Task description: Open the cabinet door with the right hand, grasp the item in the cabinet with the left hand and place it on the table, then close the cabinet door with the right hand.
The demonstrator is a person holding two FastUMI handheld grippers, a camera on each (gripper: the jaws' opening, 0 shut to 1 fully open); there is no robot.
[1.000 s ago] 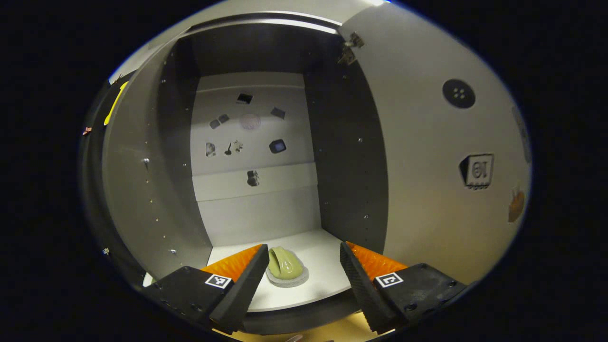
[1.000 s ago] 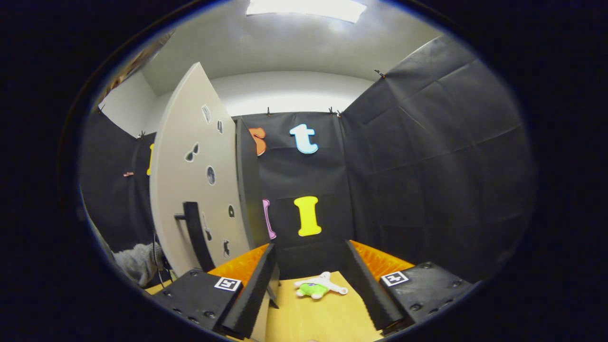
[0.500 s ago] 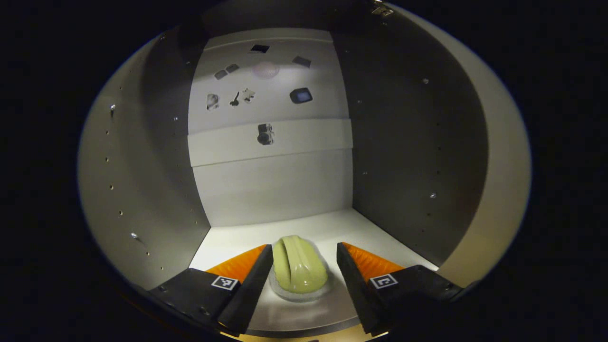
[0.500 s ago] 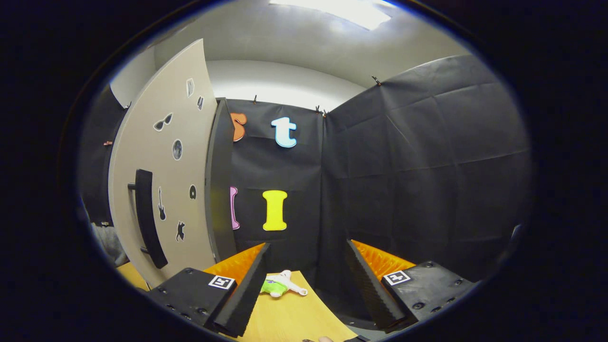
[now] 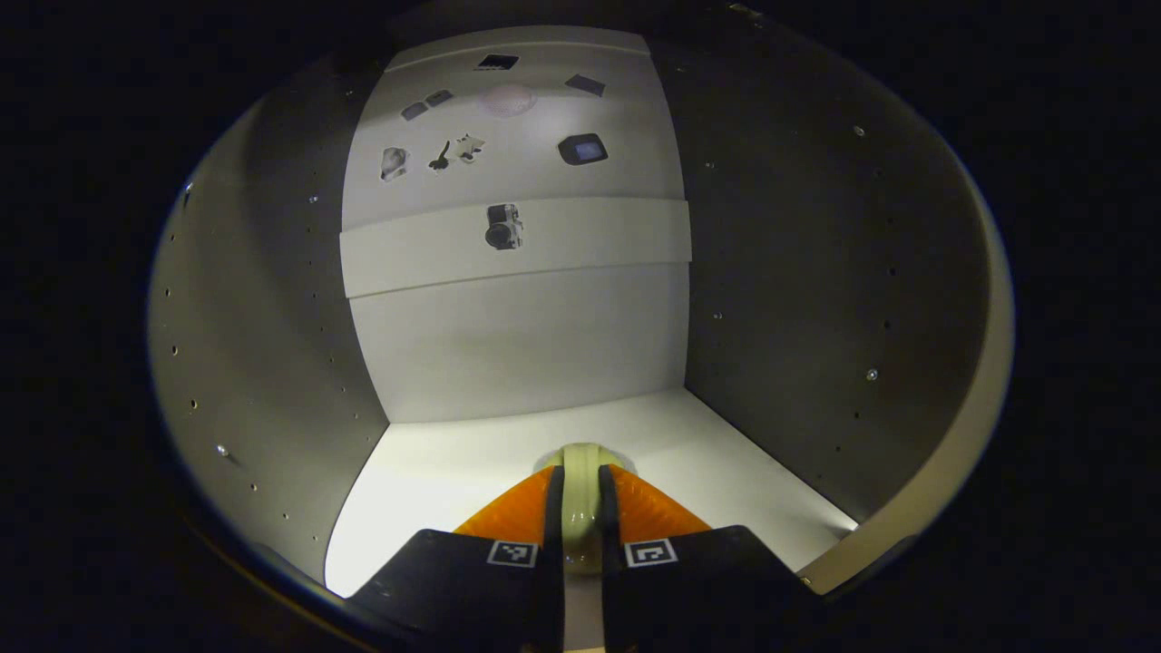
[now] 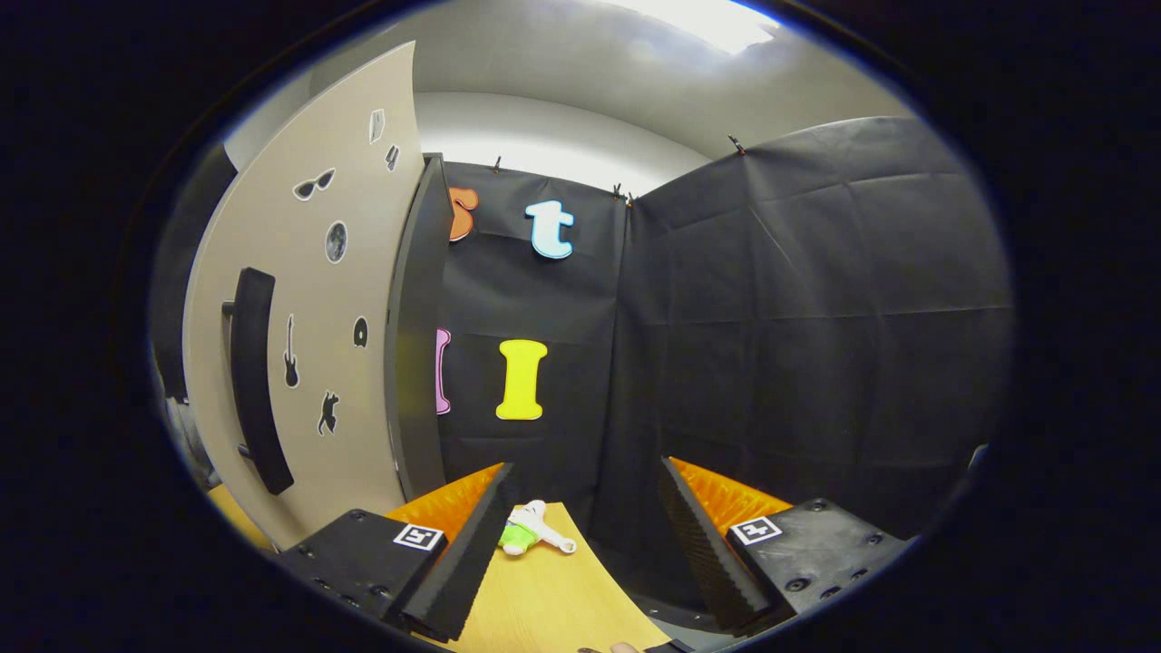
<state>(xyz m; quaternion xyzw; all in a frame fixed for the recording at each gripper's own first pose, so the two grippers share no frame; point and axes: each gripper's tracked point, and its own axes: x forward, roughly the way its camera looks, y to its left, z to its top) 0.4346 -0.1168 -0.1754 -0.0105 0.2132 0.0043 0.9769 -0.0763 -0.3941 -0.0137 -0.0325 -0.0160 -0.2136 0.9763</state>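
Left gripper view: left gripper (image 5: 580,508) inside cabinet (image 5: 272,363), fingers clamped narrow on pale green item (image 5: 580,490) near front edge of cabinet floor (stickers on back wall).

Right gripper view: right gripper (image 6: 585,535) spread wide, holding nothing, over desk (image 6: 544,608). Cabinet door (image 6: 308,345) swung open at left. Small green-white toy (image 6: 531,537) near desk's far edge.
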